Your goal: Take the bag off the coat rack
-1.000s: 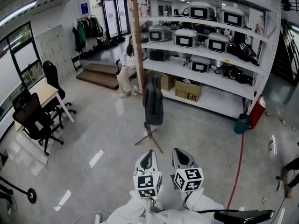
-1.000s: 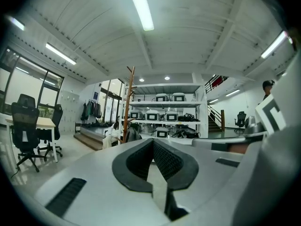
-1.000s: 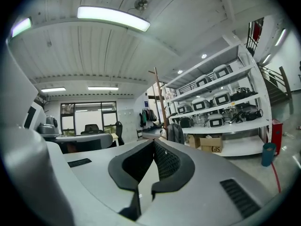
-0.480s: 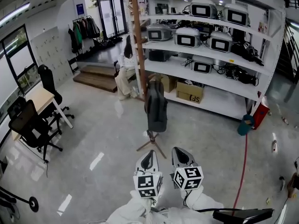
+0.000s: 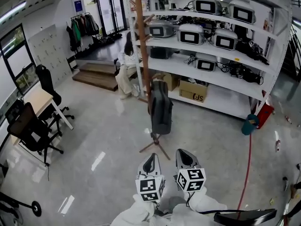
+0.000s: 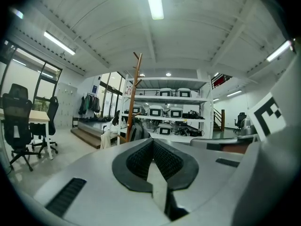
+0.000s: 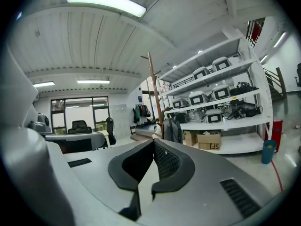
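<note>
Dark grey bag (image 5: 161, 108) on a brown wooden coat rack (image 5: 142, 41). White shelving (image 5: 225, 106), pale glossy grey floor (image 5: 94, 140). The left gripper (image 5: 150, 158) and right gripper (image 5: 185, 153) are light grey, their cubes patterned with black-and-white squares. Red hose (image 5: 245, 173), teal bin (image 5: 250, 125)

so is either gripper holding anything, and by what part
Nothing is held. The left gripper and right gripper are shut and empty; the bag hangs on the coat rack.

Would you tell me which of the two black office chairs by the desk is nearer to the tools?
The chair at the desk's near end; the other chair stands beyond it.
</note>
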{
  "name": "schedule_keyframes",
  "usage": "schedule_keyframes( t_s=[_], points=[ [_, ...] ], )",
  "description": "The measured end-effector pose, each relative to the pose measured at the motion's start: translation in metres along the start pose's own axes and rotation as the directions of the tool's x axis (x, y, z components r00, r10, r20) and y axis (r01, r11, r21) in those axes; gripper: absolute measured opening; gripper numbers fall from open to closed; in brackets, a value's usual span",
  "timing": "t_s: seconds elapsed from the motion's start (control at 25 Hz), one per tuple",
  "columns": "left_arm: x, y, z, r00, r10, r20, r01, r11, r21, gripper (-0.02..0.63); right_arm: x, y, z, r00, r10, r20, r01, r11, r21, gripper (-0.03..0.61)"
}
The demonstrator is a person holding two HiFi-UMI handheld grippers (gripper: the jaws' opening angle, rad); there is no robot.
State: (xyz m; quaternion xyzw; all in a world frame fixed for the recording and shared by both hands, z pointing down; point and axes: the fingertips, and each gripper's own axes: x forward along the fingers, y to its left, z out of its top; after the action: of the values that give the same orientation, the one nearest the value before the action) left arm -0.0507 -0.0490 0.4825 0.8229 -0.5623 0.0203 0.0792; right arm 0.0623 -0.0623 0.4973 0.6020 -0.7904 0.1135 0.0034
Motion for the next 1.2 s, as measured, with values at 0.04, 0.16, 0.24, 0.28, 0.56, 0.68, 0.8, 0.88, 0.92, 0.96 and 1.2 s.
schedule_keyframes(
  t_s=[0.04,0.16,0.24,0.28,0.56,0.68,0.8,0.88,0.92,0.96,1.2],
  points=[
    [0.000,0.003,-0.001,1.000,0.002,-0.003,-0.002,1.000,-0.002,-0.012,0.002,0.000,0.000,1.000,-0.004,0.000,0.004,1.000,0.004,0.012],
    [0.003,0.011,-0.003,1.000,0.009,-0.009,-0.009,1.000,-0.004,-0.012,0.011,0.002,0.003,1.000,-0.009,0.005,0.009,1.000,-0.003,0.012],
    [0.008,0.014,-0.002,1.000,0.012,-0.007,-0.012,1.000,-0.004,-0.012,0.017,0.003,0.006,1.000,-0.009,0.012,0.009,1.000,-0.016,0.012],
    [0.010,0.015,-0.001,1.000,0.013,-0.004,-0.013,1.000,-0.003,-0.012,0.020,0.003,0.007,1.000,-0.007,0.013,0.007,1.000,-0.019,0.012],
    [0.031,0.023,0.001,1.000,0.025,-0.002,-0.025,1.000,0.002,-0.012,0.045,-0.002,0.012,1.000,0.005,0.017,-0.005,0.999,-0.034,0.012],
    [0.042,0.026,-0.002,0.999,0.034,-0.009,-0.034,0.999,-0.003,-0.012,0.053,-0.003,0.009,1.000,0.016,0.010,-0.015,0.999,-0.034,0.013],
    [0.054,0.023,-0.002,1.000,0.024,-0.015,-0.024,1.000,0.005,-0.012,0.064,-0.011,0.009,1.000,0.014,0.006,-0.014,1.000,-0.011,0.012],
    [0.062,0.023,-0.001,1.000,0.021,-0.019,-0.021,1.000,0.012,-0.012,0.072,-0.015,0.014,1.000,0.017,0.012,-0.016,1.000,-0.004,0.013],
    [0.066,0.025,0.000,0.999,0.025,-0.021,-0.024,1.000,0.013,-0.012,0.076,-0.015,0.017,1.000,0.020,0.017,-0.020,1.000,-0.006,0.013],
    [0.070,0.028,0.001,0.999,0.030,-0.021,-0.030,0.999,0.013,-0.012,0.081,-0.016,0.019,0.999,0.024,0.022,-0.024,1.000,-0.008,0.014],
    [0.100,0.039,0.011,0.998,0.052,-0.017,-0.052,0.999,0.009,-0.012,0.110,-0.024,0.027,0.999,0.044,0.015,-0.044,0.999,-0.006,0.013]
  ],
)
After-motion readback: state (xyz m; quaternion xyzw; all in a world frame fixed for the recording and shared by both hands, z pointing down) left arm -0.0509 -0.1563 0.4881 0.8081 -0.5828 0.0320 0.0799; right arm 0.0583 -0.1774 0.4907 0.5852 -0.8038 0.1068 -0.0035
